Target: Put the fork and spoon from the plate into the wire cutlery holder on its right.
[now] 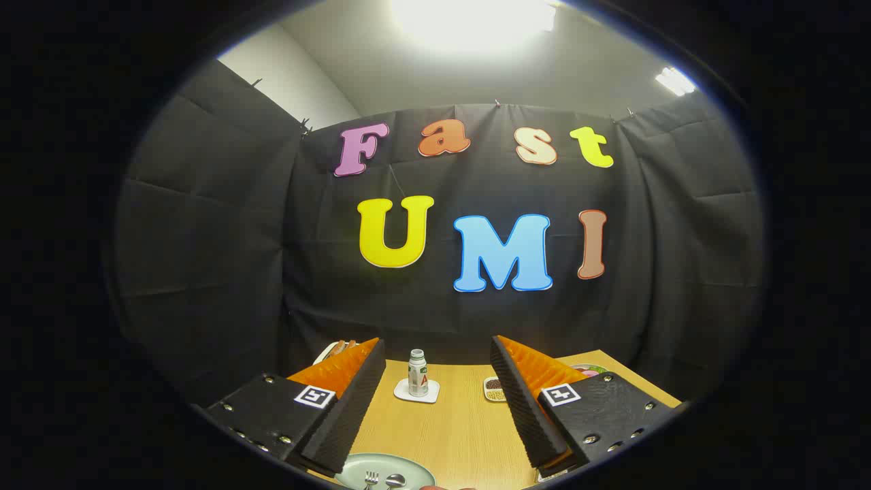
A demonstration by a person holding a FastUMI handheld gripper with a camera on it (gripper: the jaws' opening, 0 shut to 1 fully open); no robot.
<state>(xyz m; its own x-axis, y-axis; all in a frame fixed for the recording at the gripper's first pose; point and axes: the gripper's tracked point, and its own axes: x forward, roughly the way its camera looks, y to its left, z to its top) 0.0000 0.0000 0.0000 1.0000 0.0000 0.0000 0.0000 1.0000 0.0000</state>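
Fork (370,480) and spoon (395,481) lie side by side on the pale plate (354,469), low between the fingers of the tool (435,408), which stand wide apart and hold nothing. Beyond them on the wooden surface (456,429) a small bottle (417,373) stands on a white coaster (416,393). To start well, I judge the tool should tip down toward the plate and settle over one handle before closing.

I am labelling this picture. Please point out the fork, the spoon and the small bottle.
fork (371,480): gripper view, on its prongs.
spoon (395,481): gripper view, on its bowl.
bottle (417,376): gripper view, on its body, beyond the open tongs.
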